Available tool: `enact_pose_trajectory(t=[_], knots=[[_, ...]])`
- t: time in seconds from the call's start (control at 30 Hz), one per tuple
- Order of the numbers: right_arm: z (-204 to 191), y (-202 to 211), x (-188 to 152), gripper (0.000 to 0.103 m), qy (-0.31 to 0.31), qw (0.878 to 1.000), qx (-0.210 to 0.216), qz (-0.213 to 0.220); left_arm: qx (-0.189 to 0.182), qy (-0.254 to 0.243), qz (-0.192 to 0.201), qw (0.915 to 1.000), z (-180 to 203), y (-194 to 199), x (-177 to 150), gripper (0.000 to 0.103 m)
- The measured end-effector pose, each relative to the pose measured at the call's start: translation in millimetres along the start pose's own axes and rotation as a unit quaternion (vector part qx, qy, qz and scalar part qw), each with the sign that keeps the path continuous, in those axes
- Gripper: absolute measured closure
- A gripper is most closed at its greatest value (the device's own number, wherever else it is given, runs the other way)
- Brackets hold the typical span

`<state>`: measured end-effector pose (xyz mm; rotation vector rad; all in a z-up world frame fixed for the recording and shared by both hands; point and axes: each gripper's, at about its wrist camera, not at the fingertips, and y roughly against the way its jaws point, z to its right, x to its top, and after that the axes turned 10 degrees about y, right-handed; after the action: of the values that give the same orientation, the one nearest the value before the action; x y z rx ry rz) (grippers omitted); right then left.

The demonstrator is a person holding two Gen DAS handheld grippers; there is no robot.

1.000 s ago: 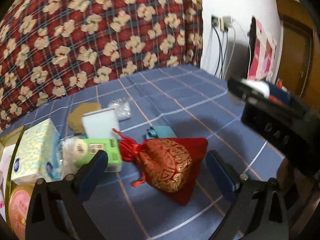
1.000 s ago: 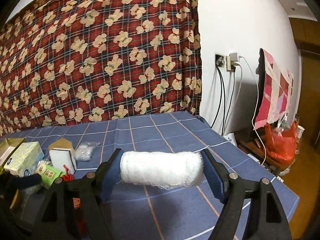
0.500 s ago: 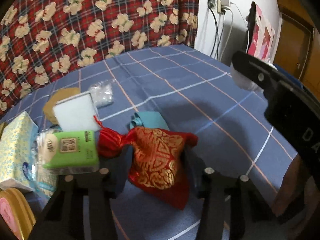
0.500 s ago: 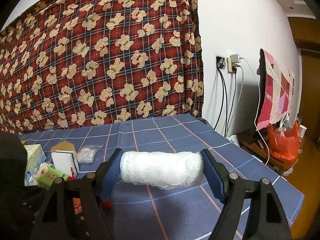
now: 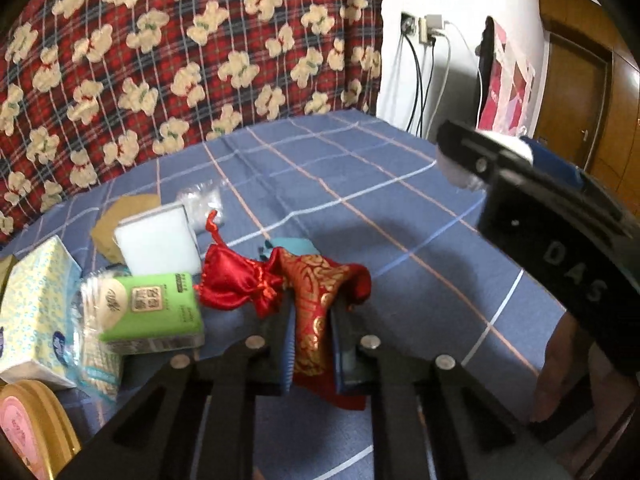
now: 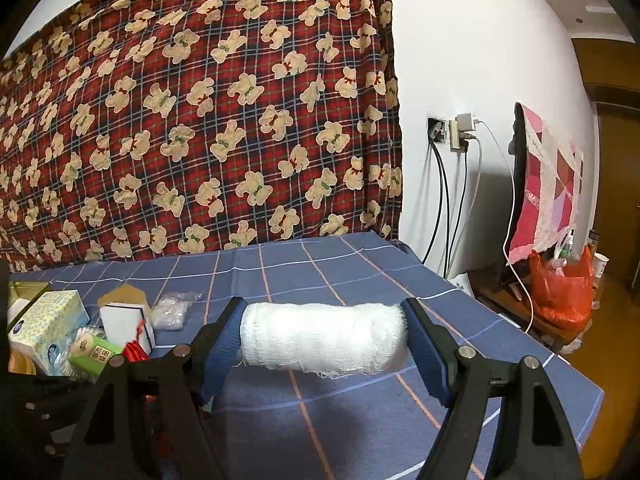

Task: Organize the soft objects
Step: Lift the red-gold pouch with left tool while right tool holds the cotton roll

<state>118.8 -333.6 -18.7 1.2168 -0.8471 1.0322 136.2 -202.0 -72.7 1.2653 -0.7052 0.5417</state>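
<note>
A red pouch with gold brocade (image 5: 316, 300) lies on the blue checked cloth (image 5: 360, 184), pinched flat between the pads of my left gripper (image 5: 312, 344), which is shut on it. Its gathered red neck (image 5: 236, 280) sticks out to the left. A white gauze roll (image 6: 324, 338) spans the jaws of my right gripper (image 6: 325, 344), held end to end above the cloth. In the left wrist view the right gripper (image 5: 560, 216) crosses the right side, with a bit of the gauze roll (image 5: 516, 144) showing.
Left of the pouch are a green pack (image 5: 156, 304), a white sponge block (image 5: 156, 240), a tissue box (image 5: 32, 308), a clear bag (image 5: 200, 202), a teal item (image 5: 292, 246) and a round tin (image 5: 28, 424). Wall cables (image 6: 444, 200) and a red bag (image 6: 560, 292) stand at right.
My left gripper went from wide open around the pouch to shut on it, squeezing it narrow. The right gripper kept still with the gauze roll.
</note>
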Motion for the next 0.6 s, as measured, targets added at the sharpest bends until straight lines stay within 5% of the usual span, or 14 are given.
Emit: enact_pose_trajectory(t=[0.6], knots=[[-15,-10,4,0.024,-0.002,1.000,0.011,0.000,0.037,0.026,0.085,0.9953,-31,32,2,0.091]])
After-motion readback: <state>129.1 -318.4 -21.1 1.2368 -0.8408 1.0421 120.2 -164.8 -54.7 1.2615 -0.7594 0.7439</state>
